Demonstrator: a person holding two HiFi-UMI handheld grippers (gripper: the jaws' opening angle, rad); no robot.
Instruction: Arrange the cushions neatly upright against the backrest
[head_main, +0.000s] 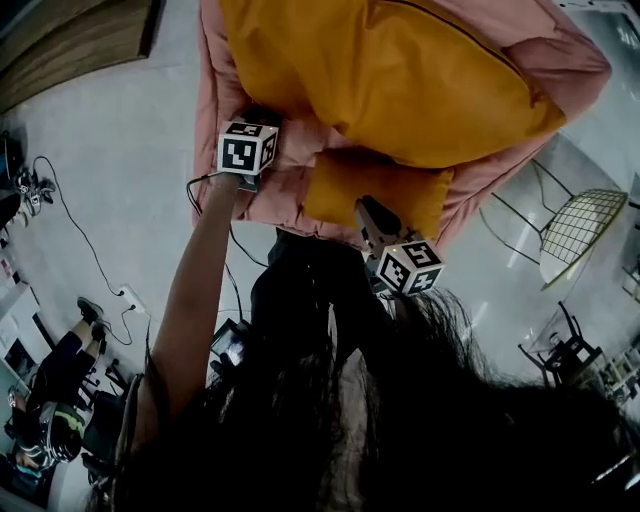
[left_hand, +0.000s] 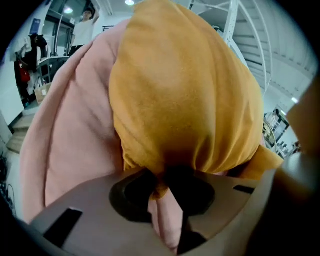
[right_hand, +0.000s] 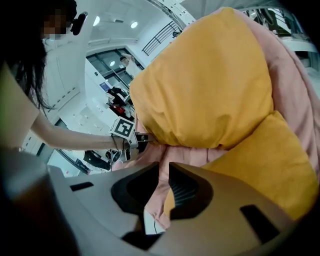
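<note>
- Large orange cushion (head_main: 400, 70) lies slumped on the pink seat (head_main: 560, 60) in the frame's upper half, with the smaller orange cushion (head_main: 380, 190) just below.
- Left gripper (left_hand: 162, 182) is clenched on its corner; right gripper (right_hand: 164, 175) clamps the pink seat's fabric.
- Step: taking hold — next likely calls for lifting it upright.

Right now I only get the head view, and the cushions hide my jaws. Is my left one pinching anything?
Observer: Yes. In the left gripper view, the jaws of the left gripper are closed on a corner of the big orange cushion.
Operator: Cool! And my right one?
Observer: In the right gripper view, the jaws of the right gripper are shut on a fold of pink fabric.
Operator: Is anything else stuck in there?
Observer: A small white tag sits low between those jaws, sewn to the fabric.
</note>
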